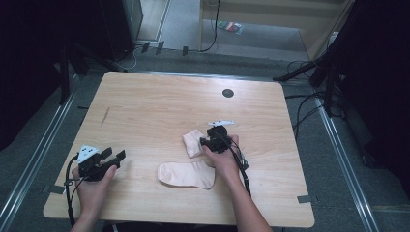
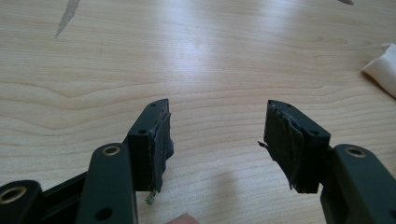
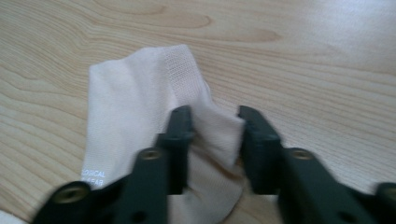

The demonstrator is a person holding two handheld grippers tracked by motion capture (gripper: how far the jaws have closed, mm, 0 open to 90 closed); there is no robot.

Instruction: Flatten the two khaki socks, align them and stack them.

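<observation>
Currently no containers on the tabletop [image 1: 145, 111]; both socks lie straight on the wood. Right gripper [image 3: 212, 123] sits over the far sock [image 1: 192, 142], jaws partway apart with a raised fold of the fabric between them; pads look to be touching the fold on both sides, but can't tell if they really press. That sock's long axis runs roughly away from the person, slightly tilted, one end under the gripper. Near sock [image 1: 186, 175] lies flat just in front of the right hand [image 1: 223, 162], long axis across the tabletop, rounded end pointing left. Left gripper [image 2: 217, 135] rests near the left edge, jaws spread, nothing between them.
</observation>
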